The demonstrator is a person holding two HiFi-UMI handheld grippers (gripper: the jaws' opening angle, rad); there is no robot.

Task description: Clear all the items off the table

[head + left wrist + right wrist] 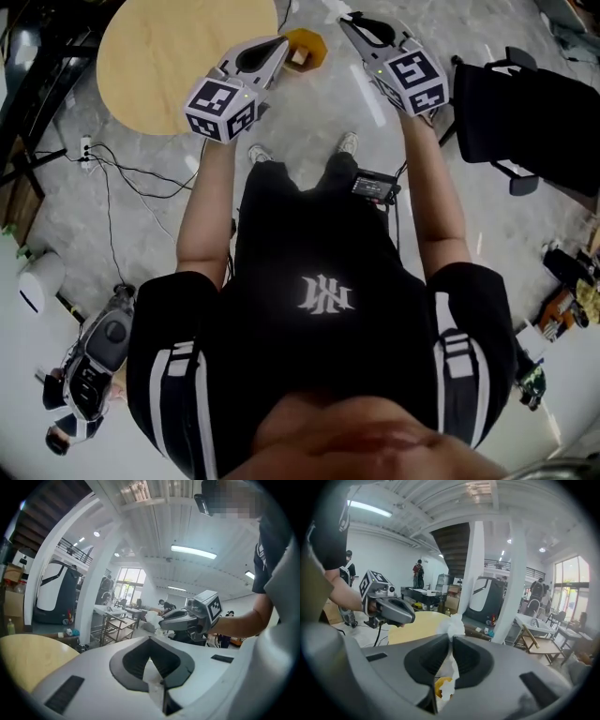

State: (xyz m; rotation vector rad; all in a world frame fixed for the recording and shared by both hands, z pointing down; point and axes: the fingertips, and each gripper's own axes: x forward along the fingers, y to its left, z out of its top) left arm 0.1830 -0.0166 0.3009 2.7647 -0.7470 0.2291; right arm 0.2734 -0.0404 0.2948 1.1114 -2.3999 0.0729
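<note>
Counting from the head view, two hand-held grippers are stretched out in front of the person, one in each hand. The left gripper point(279, 44) has its tip just beside the left rim of the one orange hexagonal bin point(316, 41) as the picture shows it. The right gripper point(347, 19) has its tip a little to that bin's right. How high either tip is above the bin cannot be told.

Two pieces of white paper goods are in hand, one per gripper. In the right gripper view the jaws are pressed together on a crumpled white tissue point(451, 625), which bunches up above the fingertips and trails down between the pads. In the left gripper view the jaws also sit together, pinching a thin white scrap of paper point(153, 679) that shows in the narrow slit between them. Both pieces are held in the air, off the table.

One round light-wood table point(169, 56) stands to the left, well behind the left gripper. The bin sits on the grey stone-pattern floor point(309, 112) just beside the table's right edge. It holds one pale lump point(298, 58), too small to identify.

One black fabric chair point(525, 108) stands at the right, apart from the bin. The person's two shoes point(349, 142) show below the grippers.
</note>
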